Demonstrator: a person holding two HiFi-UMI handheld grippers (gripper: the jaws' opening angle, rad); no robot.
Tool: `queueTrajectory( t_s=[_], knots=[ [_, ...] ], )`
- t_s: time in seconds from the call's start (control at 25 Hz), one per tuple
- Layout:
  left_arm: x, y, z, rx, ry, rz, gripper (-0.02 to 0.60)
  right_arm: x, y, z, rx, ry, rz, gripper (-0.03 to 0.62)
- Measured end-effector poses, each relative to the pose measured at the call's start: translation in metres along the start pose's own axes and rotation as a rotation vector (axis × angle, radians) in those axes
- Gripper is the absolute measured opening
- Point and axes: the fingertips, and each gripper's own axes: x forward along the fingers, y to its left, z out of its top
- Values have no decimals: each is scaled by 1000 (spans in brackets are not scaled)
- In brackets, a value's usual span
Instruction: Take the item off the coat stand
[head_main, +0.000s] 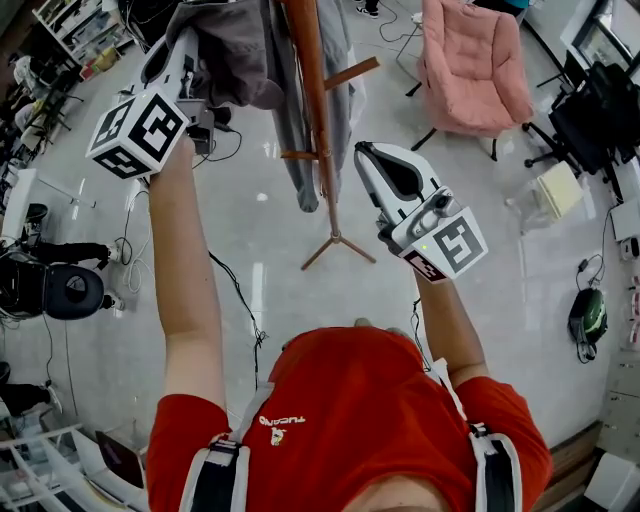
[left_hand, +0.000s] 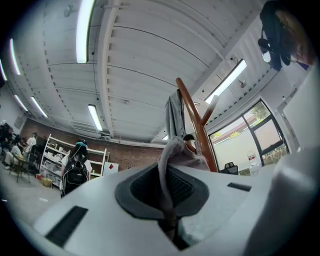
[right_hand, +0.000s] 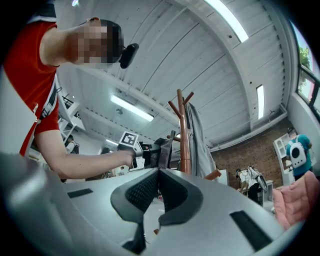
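Head view steeply down, gripper views upward — all share coat stand (head_main: 312, 100)

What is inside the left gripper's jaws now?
A fold of the grey garment is pinched inside the left gripper. The wooden coat stand rises behind it. The hook that carries the garment is covered by cloth.

The garment (head_main: 238, 48) is matt grey cloth, the coat stand (head_main: 309, 70) smooth glossy wood.
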Motion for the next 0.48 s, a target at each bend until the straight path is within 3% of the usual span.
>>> queueTrajectory(
  t_s=[0.16, 0.48],
  knots=[
    [-7, 5, 18, 17, -34, 9, 20, 2, 2, 2, -1, -6, 4, 25],
    [-48, -2, 18, 6, -46, 16, 20, 6, 15, 5, 10, -15, 37, 25]
  ],
)
